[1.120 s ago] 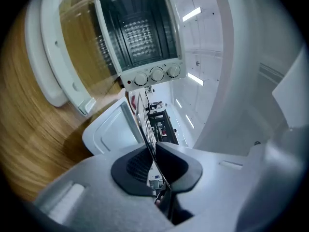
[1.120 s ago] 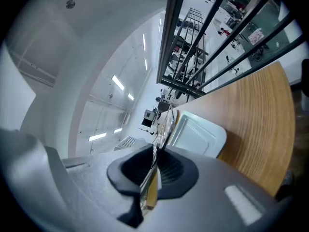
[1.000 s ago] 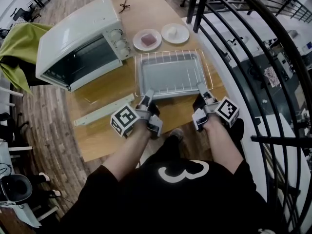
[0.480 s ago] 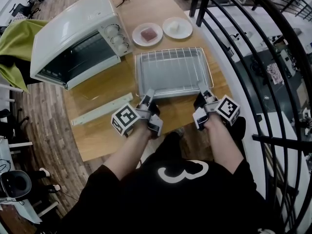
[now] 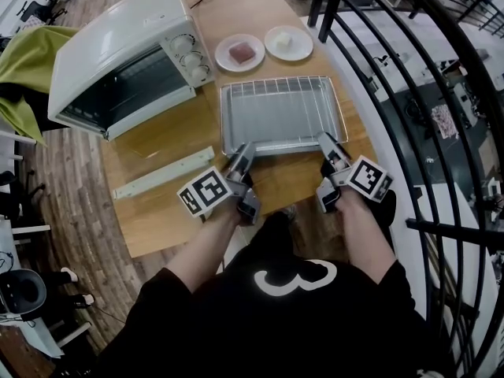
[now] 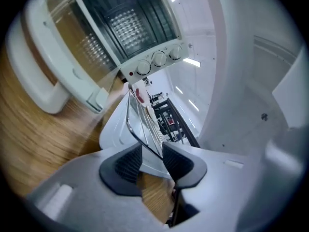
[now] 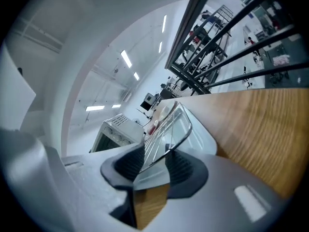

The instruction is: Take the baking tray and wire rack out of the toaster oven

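Resting flat on the wooden table (image 5: 165,211) in front of you, the baking tray (image 5: 279,116) sits on the wire rack (image 5: 276,83). Both are clear of the toaster oven (image 5: 118,38), which stands to the far left with its door down. The tray's long axis runs side to side across you, with its near long edge facing your jaws. Your left gripper (image 5: 244,154) is at the near-left corner and your right gripper (image 5: 327,144) at the near-right corner, equally close. Both pairs of jaws have just been opening and now stand apart, with tray rim and rack wire between the pads, unpinched. Backing straight toward yourself looks enough to clear the edge.
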Available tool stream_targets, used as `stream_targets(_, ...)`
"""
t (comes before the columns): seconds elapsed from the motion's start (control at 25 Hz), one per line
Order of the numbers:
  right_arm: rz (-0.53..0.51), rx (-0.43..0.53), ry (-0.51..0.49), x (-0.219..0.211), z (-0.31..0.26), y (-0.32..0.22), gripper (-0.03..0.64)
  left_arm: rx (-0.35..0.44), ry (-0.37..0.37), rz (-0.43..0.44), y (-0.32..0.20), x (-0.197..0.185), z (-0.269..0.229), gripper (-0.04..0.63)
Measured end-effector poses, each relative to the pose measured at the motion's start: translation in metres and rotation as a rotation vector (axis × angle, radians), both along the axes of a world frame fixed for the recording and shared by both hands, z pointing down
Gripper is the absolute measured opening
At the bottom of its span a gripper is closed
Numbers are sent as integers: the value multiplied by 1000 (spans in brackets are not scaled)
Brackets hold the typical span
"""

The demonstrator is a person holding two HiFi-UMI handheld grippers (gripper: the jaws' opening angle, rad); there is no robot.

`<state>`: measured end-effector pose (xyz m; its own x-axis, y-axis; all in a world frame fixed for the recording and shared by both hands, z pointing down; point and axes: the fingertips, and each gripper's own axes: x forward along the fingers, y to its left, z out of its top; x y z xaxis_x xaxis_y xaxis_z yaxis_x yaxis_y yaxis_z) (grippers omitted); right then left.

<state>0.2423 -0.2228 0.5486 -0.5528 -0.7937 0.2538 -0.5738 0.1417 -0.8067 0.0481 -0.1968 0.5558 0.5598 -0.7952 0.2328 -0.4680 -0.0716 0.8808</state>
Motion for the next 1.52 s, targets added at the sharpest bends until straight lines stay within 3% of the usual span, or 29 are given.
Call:
stream_targets(0.32, -268, 38, 276, -21, 1, 17, 259, 10, -294, 154, 10, 7, 1, 187)
stream_targets(0.52, -474, 11, 499, -28, 17, 36, 261, -8, -362, 208, 11, 3, -4, 197)
stream_targets(0.64, -527, 2, 574, -30, 22, 40, 261, -27, -340, 226, 11, 2, -1, 199)
stream_targets(0.72, -527, 12, 577, -30, 20, 40, 261, -25, -334, 257, 15, 5, 2, 206)
stream_targets(0.88, -514, 37, 593, -28, 14, 37, 261, 35, -516, 342, 23, 10, 6, 219)
stream_targets(1.16, -522, 51, 634, -24, 13, 41, 261, -32, -603, 425, 37, 9, 21, 218)
stream_targets(1.28, -518, 47, 623, -23, 12, 47, 261, -48, -604, 454, 43, 9, 22, 218)
stream_targets(1.4, -508, 70, 599, -24, 5, 53, 261, -13, -626, 481, 49, 14, 15, 213)
stream_targets(1.52, -499, 138, 566, -31, -16, 63, 228, 73, -659, 493, 58, 22, -5, 137)
